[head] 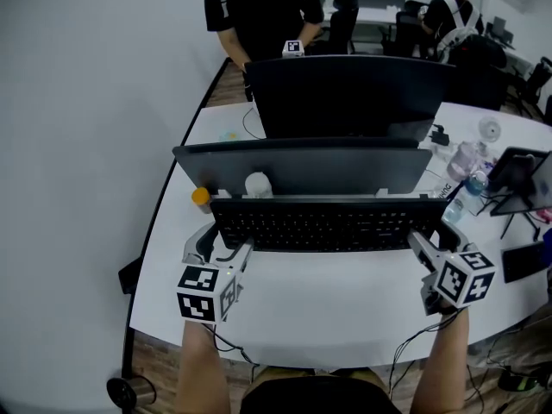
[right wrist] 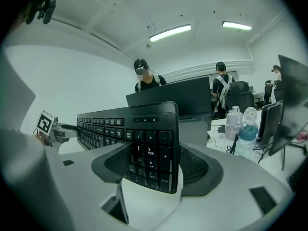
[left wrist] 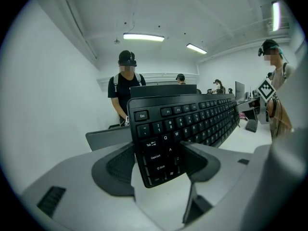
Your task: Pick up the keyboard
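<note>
A black keyboard (head: 328, 224) hangs level above the white table (head: 345, 309), in front of a monitor. My left gripper (head: 220, 244) is shut on its left end, the jaws clamped over the Caps Lock and Shift keys (left wrist: 159, 160). My right gripper (head: 429, 244) is shut on the right end, pads pressed against the number pad (right wrist: 150, 162). In the left gripper view the keyboard (left wrist: 192, 121) stretches away to the right, and in the right gripper view the keyboard (right wrist: 106, 126) runs off to the left.
Two dark monitors (head: 302, 169) (head: 345, 97) stand just behind the keyboard. An orange cap (head: 201, 197) and a white object (head: 258, 184) sit at the left. Bottles (head: 466, 166), a tablet on a stand (head: 517, 175) and cables crowd the right. A person (head: 259, 11) stands across the table.
</note>
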The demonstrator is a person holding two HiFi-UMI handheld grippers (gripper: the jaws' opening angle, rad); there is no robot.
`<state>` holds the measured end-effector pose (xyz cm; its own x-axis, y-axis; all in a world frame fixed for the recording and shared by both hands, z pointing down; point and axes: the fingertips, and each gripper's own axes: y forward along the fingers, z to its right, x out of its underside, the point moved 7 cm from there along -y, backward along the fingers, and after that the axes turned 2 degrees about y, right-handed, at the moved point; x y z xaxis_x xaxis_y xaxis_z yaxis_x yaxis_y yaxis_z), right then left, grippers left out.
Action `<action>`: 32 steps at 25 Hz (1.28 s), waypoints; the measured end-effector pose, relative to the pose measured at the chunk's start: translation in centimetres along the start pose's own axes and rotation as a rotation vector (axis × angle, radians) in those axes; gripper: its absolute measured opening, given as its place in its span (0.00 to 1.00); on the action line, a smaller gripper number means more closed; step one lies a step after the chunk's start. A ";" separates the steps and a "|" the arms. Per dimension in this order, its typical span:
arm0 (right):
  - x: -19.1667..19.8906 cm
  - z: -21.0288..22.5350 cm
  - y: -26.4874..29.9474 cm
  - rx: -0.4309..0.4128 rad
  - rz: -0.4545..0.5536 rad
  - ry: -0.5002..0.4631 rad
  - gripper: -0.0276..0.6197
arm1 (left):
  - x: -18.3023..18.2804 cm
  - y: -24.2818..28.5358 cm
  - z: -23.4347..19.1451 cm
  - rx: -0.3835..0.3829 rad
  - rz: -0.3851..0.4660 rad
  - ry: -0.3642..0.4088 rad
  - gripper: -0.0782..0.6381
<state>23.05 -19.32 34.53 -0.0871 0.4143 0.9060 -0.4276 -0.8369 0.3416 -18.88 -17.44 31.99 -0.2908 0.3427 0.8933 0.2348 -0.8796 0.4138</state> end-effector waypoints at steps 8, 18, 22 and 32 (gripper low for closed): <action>-2.9 -2.1 -2.9 0.001 0.095 -0.039 0.52 | -3.2 -3.4 -0.4 -0.039 0.089 0.033 0.52; -4.8 -3.4 -4.9 -0.009 0.173 -0.072 0.52 | -5.2 -6.4 -0.4 -0.078 0.168 0.064 0.52; -5.4 -3.9 -5.5 -0.012 0.200 -0.094 0.52 | -5.4 -7.2 -0.6 -0.084 0.190 0.063 0.52; -6.4 -5.2 -6.5 -0.021 0.239 -0.105 0.52 | -6.3 -9.2 -0.8 -0.116 0.208 0.066 0.52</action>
<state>21.77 -14.65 25.22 -0.0945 0.1650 0.9818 -0.4250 -0.8985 0.1101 -19.96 -11.80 22.38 -0.3082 0.1313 0.9422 0.1893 -0.9621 0.1960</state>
